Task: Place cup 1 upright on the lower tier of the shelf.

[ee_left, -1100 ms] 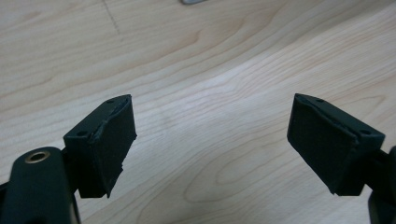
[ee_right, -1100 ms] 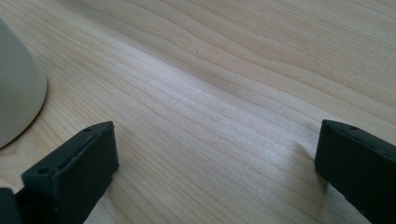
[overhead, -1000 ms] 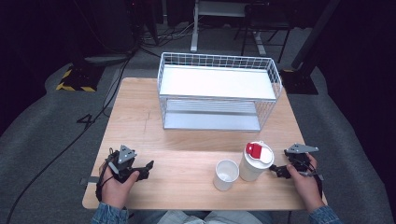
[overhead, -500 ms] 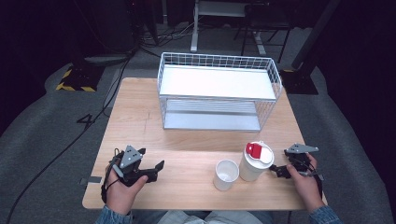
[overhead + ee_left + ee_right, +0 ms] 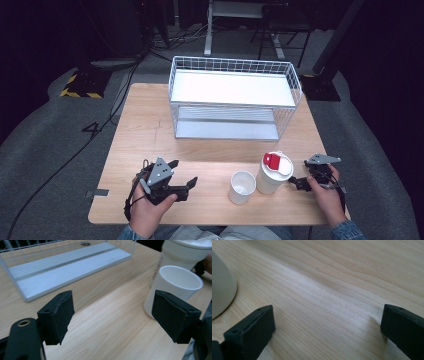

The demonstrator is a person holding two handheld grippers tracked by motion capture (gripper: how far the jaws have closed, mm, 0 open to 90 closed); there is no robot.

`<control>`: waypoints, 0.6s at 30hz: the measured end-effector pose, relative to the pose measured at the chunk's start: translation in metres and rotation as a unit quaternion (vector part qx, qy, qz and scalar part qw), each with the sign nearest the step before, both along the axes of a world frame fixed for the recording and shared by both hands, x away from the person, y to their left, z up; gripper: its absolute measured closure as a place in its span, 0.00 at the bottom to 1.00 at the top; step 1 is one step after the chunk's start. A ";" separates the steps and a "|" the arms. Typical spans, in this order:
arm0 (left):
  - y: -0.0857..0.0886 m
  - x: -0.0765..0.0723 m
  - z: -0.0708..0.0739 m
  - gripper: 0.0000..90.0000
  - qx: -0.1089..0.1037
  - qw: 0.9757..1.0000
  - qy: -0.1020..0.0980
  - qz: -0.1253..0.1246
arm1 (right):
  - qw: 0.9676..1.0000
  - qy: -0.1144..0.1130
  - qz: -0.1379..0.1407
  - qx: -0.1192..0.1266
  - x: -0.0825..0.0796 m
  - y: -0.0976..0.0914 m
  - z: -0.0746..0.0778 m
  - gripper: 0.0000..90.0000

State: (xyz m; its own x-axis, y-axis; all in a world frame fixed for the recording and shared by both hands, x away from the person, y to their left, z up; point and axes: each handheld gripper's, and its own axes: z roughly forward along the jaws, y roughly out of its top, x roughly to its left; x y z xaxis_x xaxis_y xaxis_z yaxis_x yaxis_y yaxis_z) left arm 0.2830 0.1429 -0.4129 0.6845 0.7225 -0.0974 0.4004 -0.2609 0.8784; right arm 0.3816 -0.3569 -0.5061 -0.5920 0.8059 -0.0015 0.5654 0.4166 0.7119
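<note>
Now both grippers low at table's (image 5: 150,125) near edge. Left gripper (image 5: 181,176) jaws spread wide, holding nothing, aimed toward open white paper cup (image 5: 242,186), which stands upright off to its right with bare wood between. Lidded white cup with red tab (image 5: 273,172) stands just beside open cup, farther right, upright axis. Right gripper (image 5: 296,182) also wide open, empty, just right of lidded cup, so nearer to it. Wire basket (image 5: 235,97) well apart behind. Likely: each gripper takes its nearer cup.

White open cup (image 5: 242,186), white lidded cup (image 5: 273,174) with red tab, pale wood table (image 5: 150,130), white wire basket (image 5: 235,100)
</note>
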 end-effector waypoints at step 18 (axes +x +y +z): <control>-0.045 -0.006 -0.007 0.21 -0.014 1.000 0.005 -0.024 | 1.000 0.000 0.000 0.000 0.000 0.000 0.000 0.00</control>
State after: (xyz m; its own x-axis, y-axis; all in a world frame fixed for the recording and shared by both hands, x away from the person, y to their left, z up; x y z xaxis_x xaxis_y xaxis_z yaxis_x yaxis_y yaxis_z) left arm 0.2766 0.0975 -0.4196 0.7173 0.6857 -0.1239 0.3971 -0.2561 0.8813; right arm 0.3816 -0.3569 -0.5061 -0.5918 0.8061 -0.0016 0.5656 0.4166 0.7117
